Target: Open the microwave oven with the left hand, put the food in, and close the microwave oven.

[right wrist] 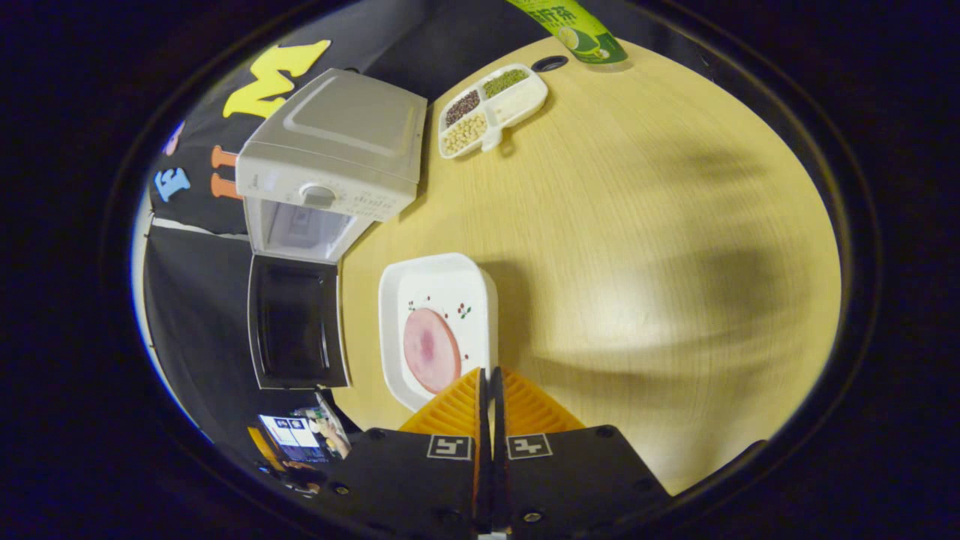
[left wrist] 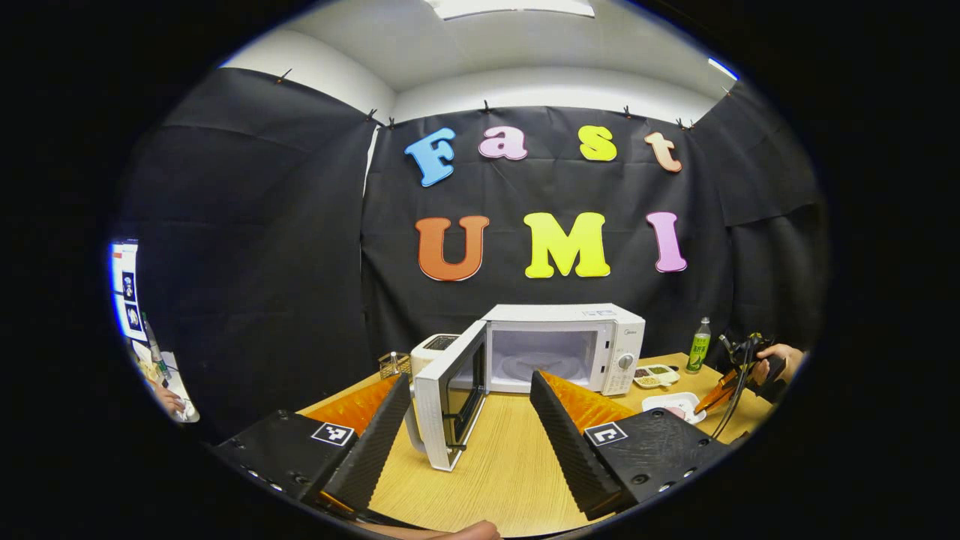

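**Door open, food not yet inside**

The left gripper hangs with its fingers spread wide and nothing between them, low over the table; the open door of the microwave stands in the gap between them, just beyond the tips, swung out toward the near left; whether a finger touches the door cannot be told. Behind the door the oven's chamber is bare, its turntable showing.

The right gripper has its fingers pressed together, tips at the near edge of the plate; whether they pinch the rim or merely sit closed above it cannot be told from the right gripper view. The plate rests on the table, a round slice of pink meat lying on its near half; it sits to the right of the microwave and near its open front, but apart from it.

Judged from this, the opening is done; carrying the plate into the chamber and shutting the door remain.

Farther right stand a divided dish of beans and grains and a green bottle; a toaster stands left of the microwave.
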Tool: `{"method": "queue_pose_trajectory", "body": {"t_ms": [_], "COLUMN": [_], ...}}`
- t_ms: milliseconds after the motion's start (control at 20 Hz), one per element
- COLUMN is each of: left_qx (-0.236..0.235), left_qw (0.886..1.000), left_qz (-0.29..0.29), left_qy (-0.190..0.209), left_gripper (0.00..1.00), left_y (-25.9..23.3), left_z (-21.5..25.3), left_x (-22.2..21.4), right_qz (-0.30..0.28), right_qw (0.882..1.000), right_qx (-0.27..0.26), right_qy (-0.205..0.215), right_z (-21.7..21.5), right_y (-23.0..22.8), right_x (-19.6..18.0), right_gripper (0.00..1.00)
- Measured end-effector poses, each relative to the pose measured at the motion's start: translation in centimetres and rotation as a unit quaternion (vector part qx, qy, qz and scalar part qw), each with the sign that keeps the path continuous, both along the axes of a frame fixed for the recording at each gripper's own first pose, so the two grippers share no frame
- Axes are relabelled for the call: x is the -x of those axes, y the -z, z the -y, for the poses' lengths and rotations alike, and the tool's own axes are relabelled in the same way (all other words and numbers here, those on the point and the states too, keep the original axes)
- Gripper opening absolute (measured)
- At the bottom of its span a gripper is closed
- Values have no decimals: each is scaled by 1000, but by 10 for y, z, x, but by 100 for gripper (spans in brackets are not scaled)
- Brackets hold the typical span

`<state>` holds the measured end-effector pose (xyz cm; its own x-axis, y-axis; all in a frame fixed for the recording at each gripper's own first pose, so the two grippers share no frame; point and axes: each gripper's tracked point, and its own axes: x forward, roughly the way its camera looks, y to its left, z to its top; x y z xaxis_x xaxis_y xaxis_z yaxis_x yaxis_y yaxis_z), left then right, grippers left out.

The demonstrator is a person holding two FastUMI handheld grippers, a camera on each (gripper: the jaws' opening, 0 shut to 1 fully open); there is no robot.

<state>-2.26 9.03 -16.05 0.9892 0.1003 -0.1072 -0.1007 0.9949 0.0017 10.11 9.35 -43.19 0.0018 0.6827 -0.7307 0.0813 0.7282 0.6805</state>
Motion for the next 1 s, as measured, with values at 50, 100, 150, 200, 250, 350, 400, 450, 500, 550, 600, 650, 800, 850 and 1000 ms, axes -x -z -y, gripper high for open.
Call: {"method": "queue_pose_trajectory", "body": {"t_ms": [50, 100, 150, 200, 250, 350, 400, 450, 500, 550, 600, 650, 800, 850, 1000], "left_qx": [3, 3, 1, -1, -4, -6, -6, -6, -5, -5, -6, -8, -14, -15, -18], "left_qw": [1000, 1000, 1000, 1000, 1000, 1000, 1000, 1000, 1000, 1000, 1000, 1000, 1000, 1000, 1000], "left_qz": [0, -1, -3, -2, -1, 5, 8, 10, 10, 11, 10, 9, 1, 1, 0], "left_qy": [1, 4, 7, 7, 8, 9, 10, 14, 18, 21, 22, 23, 21, 19, 14], "left_gripper": [84, 84, 84, 84, 95, 95, 95, 95, 84, 84, 84, 84, 84, 84, 84], "left_y": [2, 4, 7, 9, 9, 10, 11, 12, 14, 17, 18, 21, 30, 32, 39], "left_z": [-2, -4, -6, -9, -12, -18, -20, -21, -22, -23, -26, -28, -35, -38, -48], "left_x": [3, 6, 9, 13, 16, 23, 25, 28, 30, 33, 35, 36, 40, 40, 38], "right_qz": [8, 15, 21, 28, 33, 40, 43, 45, 48, 49, 50, 51, 52, 50, 46], "right_qw": [1000, 1000, 1000, 999, 999, 998, 998, 998, 997, 997, 997, 997, 997, 997, 997], "right_qx": [3, 7, 14, 21, 28, 42, 47, 51, 53, 53, 53, 52, 51, 50, 45], "right_qy": [0, 2, 2, 3, 6, 12, 11, 7, 1, -7, -14, -22, -40, -42, -50], "right_z": [0, -1, -2, -4, -7, -18, -25, -33, -43, -54, -66, -77, -113, -126, -164], "right_y": [-8, -15, -22, -28, -34, -43, -47, -50, -53, -55, -58, -59, -58, -56, -45], "right_x": [2, 7, 10, 14, 16, 23, 28, 33, 38, 41, 46, 49, 53, 52, 50], "right_gripper": [4, 4, 4, 4, 0, 4, 4, 0, 4, 4, 4, 4, 4, 4, 4]}}
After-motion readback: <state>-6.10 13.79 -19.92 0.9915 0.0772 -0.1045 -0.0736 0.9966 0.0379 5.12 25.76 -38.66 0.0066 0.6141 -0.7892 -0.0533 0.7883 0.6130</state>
